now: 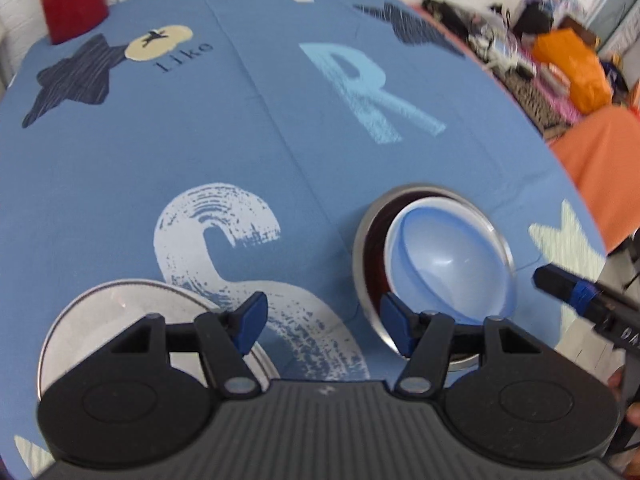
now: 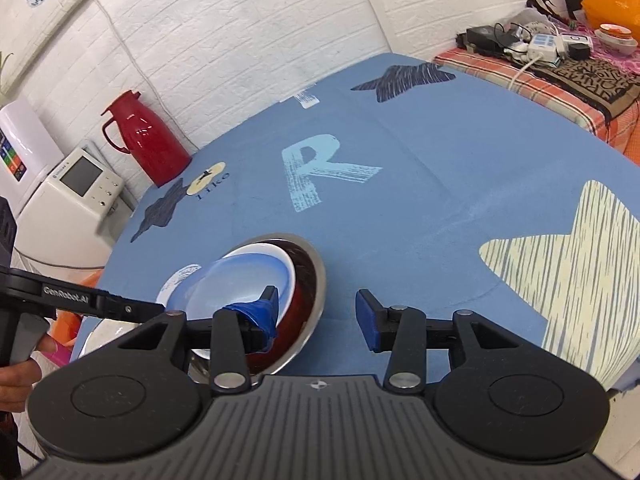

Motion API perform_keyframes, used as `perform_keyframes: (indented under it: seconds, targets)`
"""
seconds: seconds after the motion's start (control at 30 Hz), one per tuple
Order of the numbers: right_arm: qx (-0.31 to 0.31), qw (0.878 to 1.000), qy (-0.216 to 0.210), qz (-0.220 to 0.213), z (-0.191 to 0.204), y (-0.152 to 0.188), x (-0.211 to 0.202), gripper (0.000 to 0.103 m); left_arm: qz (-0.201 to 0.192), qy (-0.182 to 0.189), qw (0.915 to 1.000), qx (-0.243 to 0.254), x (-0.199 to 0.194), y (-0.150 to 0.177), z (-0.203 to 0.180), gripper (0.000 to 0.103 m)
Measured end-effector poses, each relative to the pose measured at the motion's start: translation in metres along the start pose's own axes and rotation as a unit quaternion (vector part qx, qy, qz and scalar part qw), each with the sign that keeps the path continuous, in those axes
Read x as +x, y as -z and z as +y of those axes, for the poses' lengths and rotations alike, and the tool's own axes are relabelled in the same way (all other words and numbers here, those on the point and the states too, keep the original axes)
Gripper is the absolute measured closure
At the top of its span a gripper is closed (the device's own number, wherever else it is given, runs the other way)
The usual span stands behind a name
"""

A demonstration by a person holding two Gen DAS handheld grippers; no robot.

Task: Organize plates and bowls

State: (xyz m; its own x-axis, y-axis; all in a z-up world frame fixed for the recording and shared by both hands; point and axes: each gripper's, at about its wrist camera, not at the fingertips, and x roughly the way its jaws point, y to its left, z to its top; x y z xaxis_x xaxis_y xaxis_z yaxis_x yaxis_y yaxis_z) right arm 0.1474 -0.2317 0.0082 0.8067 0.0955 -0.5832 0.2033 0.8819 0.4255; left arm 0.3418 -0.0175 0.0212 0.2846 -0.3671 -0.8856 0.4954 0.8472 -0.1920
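The bowls [image 1: 448,264] sit nested near the front edge of the table [image 1: 260,128], towards its right corner as your left camera sees it: a pale blue one tilted inside a white one, and both inside a steel bowl [image 2: 310,280] with a dark red lining. A steel plate [image 1: 132,312] lies flat on the cloth near the same front edge, well apart to the left of the stack, partly hidden under your left gripper [image 1: 320,322]. That gripper hangs over the gap between plate and stack with its jaws apart and nothing between them. Your right gripper [image 2: 316,310] is likewise spread and empty, its left finger over the stack's rim and its right finger over bare cloth. The step in hand looks like gathering the plate and the bowl stack together, and the plate seems the easier thing to move. Come down on its near rim with the left gripper, one pad above and one below, and close firmly, since thin polished steel is likely to slip. Lift it level and keep it low. If you carry the stack instead, grip the steel bowl's wall, not the blue one, which sits crooked and loose and could tip out. Keep your two grippers from crossing, as they are already close over the stack. The red jug [image 2: 148,136] at the far left corner is well out of your way.
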Motion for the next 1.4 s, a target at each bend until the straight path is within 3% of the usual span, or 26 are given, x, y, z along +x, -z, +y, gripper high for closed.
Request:
perform_keyframes:
  seconds: [0.37,0.63,0.93,1.1,1.23,1.33,1.4]
  targets:
    - [-0.031,0.998,0.022,0.053,0.0,-0.009,0.025,0.075,0.029,0.01,0.9994,0.013,0.033,-0.008,0.001,0.037]
    - [-0.034,0.996,0.025,0.074,-0.002,-0.01,0.036,0.074,0.021,0.016,0.9996,0.004,0.036,-0.004,0.004,0.034]
    - [0.021,0.994,0.012,0.104,-0.013,-0.017,0.05,0.07,0.025,0.02,0.9995,0.002,0.037,-0.006,0.007,0.033]
    - [0.032,0.986,0.008,0.162,-0.021,-0.032,0.063,0.061,0.028,0.019,0.9994,-0.001,0.038,-0.007,0.008,0.033]
    - [-0.026,0.978,0.031,0.205,-0.011,-0.044,0.074,0.051,0.029,0.016,0.9995,-0.002,0.039,-0.008,0.007,0.032]
    - [-0.078,0.977,0.035,0.193,-0.005,-0.043,0.076,0.046,0.018,0.012,0.9997,-0.008,0.038,-0.006,0.007,0.032]
    - [-0.092,0.979,0.031,0.178,-0.011,-0.039,0.075,0.036,0.014,0.015,0.9997,-0.008,0.037,-0.005,0.008,0.032]
